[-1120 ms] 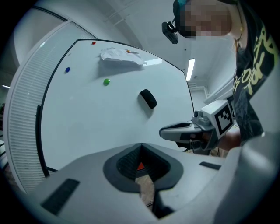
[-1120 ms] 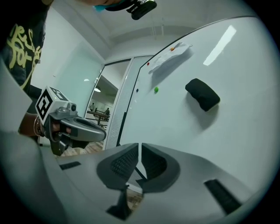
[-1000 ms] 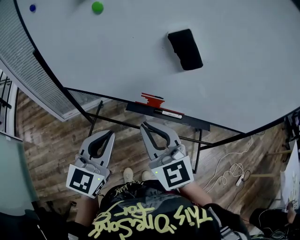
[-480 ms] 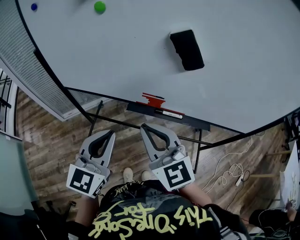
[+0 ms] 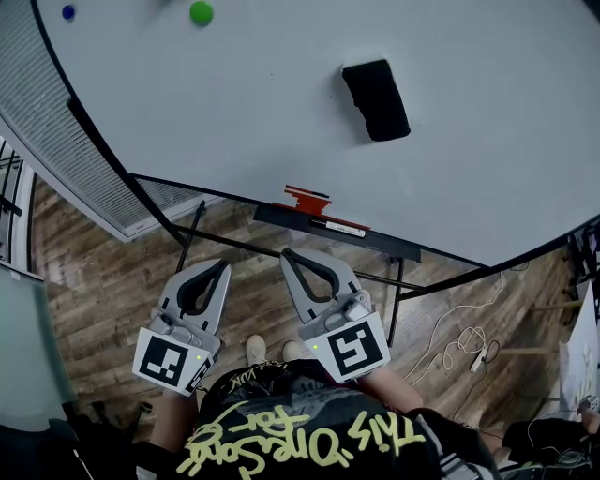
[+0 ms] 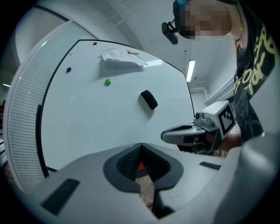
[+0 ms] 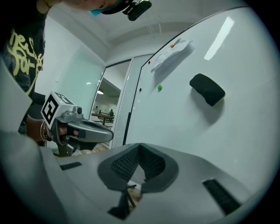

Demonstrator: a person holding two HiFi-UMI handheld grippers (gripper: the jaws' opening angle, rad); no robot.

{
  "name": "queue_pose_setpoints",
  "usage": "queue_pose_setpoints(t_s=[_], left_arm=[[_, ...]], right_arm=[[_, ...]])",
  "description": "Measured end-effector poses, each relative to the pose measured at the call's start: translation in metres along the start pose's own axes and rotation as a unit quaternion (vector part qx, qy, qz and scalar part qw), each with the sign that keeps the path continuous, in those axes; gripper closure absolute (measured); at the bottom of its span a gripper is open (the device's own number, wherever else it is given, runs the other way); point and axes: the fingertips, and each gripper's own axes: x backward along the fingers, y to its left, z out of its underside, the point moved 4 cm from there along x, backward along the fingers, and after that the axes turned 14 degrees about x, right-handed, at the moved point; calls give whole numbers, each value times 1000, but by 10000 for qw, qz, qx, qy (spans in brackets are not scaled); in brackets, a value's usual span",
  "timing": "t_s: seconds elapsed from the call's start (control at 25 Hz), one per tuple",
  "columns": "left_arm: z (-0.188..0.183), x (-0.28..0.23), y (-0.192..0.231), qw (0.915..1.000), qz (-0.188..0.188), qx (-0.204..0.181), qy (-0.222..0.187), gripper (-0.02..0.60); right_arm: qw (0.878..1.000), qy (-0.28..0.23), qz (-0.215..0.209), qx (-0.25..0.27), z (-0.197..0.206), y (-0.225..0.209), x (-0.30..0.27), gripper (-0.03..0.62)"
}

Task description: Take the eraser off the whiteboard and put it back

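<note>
Nothing moved; left hand-held gripper (image 5: 219, 266) and right hand-held gripper (image 5: 289, 252) closed, empty (black oblong eraser (image 5: 376, 99)).

Very little differs. In the head view the black eraser (image 5: 376, 99) on the whiteboard (image 5: 234, 112) shows a touch further right than a second ago, and so does the green magnet (image 5: 201, 12). Both are well ahead of the jaws and above them.

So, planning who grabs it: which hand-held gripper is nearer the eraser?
Right. In the head view the right hand-held gripper is below the eraser, slightly left; the left hand-held gripper is farther left. Neither touches it.
</note>
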Motion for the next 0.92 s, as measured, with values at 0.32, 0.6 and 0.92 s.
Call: queue_pose_setpoints(t_s=[0.32,0.6,0.92], left_arm=[[0,2,2,10000,-11,-2,-6,574],[-1,0,4,10000,-12,3,-9,574],[-4,3,6,10000,-20,0,-47,575]], right_arm=[[10000,-23,-19,24,-3,1,-1,585],[10000,-44,-57,36,-4,0,-3,585],[10000,-46,-68,28,-5,3,-6,586]])
